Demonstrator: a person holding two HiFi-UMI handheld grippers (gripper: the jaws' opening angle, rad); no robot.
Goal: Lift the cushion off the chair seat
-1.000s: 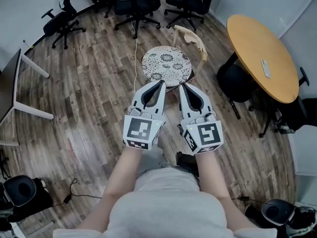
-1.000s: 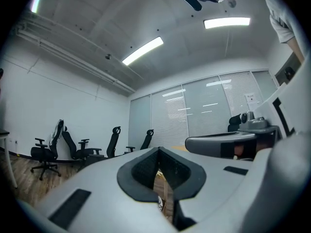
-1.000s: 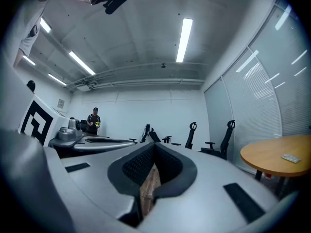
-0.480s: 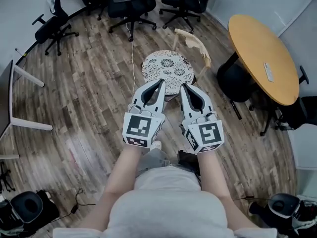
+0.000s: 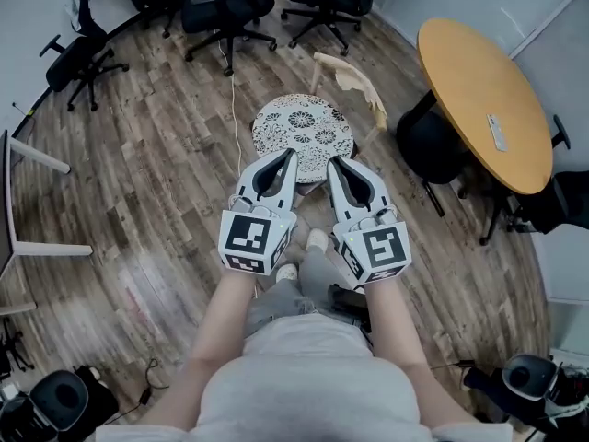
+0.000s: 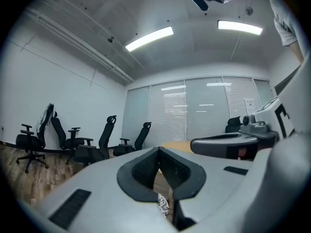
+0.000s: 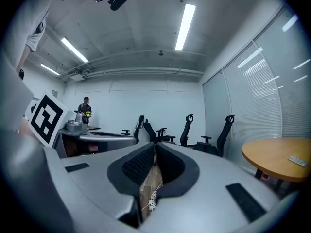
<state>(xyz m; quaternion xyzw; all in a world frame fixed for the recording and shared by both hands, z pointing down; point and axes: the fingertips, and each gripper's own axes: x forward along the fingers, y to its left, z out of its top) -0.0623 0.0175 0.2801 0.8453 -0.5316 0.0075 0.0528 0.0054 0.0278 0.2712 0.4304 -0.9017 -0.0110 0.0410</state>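
Note:
A round cushion with a black-and-white floral pattern lies on the seat of a light wooden chair in the middle of the head view. My left gripper and right gripper are held side by side just in front of the cushion's near edge and above it. Both point level toward the chair, shut, with nothing in them. A sliver of the patterned cushion shows below the left gripper in the left gripper view. In the right gripper view, the cushion peeks under the right gripper.
A round wooden table with a remote stands to the right. Black office chairs line the far side. A white cable runs over the wood floor left of the chair. A white table leg is at far left.
Both grippers moved forward together and a little lower toward the cushioned chair, which now lies closer in the head view. Both stayed shut.

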